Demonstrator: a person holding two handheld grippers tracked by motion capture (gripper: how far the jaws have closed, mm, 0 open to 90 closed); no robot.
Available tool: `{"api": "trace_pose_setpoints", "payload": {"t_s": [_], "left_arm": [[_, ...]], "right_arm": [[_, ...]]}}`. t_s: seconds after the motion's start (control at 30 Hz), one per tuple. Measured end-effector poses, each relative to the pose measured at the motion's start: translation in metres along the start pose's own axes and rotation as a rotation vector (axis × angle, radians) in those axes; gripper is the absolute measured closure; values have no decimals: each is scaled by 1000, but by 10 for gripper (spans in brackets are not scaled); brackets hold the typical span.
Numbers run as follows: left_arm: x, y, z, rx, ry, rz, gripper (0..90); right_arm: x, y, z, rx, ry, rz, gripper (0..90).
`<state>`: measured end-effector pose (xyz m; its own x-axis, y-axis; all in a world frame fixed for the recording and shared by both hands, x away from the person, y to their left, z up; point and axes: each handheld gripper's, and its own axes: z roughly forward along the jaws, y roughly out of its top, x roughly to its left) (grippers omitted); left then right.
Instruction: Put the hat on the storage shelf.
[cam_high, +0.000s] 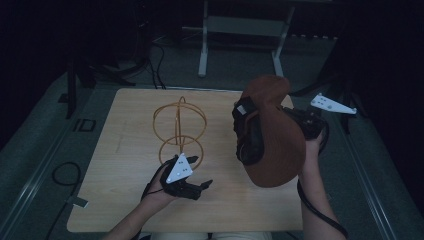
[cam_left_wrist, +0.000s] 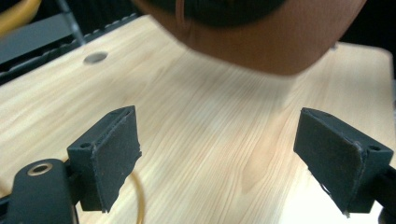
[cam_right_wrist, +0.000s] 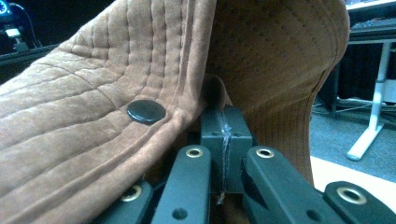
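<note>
Item: we held the brown suede peaked cap (cam_high: 274, 137) clenched in the right gripper (cam_right_wrist: 224, 140), aloft at the table's three o'clock, its long axis twelve-to-six, the released left gripper (cam_high: 200, 187) at its eight o'clock.

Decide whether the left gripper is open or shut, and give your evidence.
Open. The left gripper has its fingers spread wide over bare table, nothing between them.
</note>
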<state>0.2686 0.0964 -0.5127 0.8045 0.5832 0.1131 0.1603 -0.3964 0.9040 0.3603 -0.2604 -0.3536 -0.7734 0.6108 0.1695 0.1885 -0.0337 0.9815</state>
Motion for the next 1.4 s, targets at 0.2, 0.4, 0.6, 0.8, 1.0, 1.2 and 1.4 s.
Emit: {"api": "trace_pose_setpoints", "payload": {"t_s": [0.2,0.4,0.6,0.8,1.0,1.2,1.4], "left_arm": [[13,-38,-15,38,57,-71,148],[22,-62,-35,47,113,-128,149],[30,-83,-51,70,158,-163,149],[37,-94,-57,89,189,-177,149],[41,-101,-67,72,220,-206,148],[42,-105,-79,49,245,-231,149],[45,-110,-86,42,270,-242,149]], "right_arm": [[-1,10,18,11,-5,-6,899],[-2,16,32,14,-10,-6,899],[0,29,53,10,-16,-12,899],[5,40,75,2,-25,-25,899],[19,48,105,14,-31,-51,899],[41,53,137,54,-16,-73,898],[66,53,162,100,70,-79,897]]}}
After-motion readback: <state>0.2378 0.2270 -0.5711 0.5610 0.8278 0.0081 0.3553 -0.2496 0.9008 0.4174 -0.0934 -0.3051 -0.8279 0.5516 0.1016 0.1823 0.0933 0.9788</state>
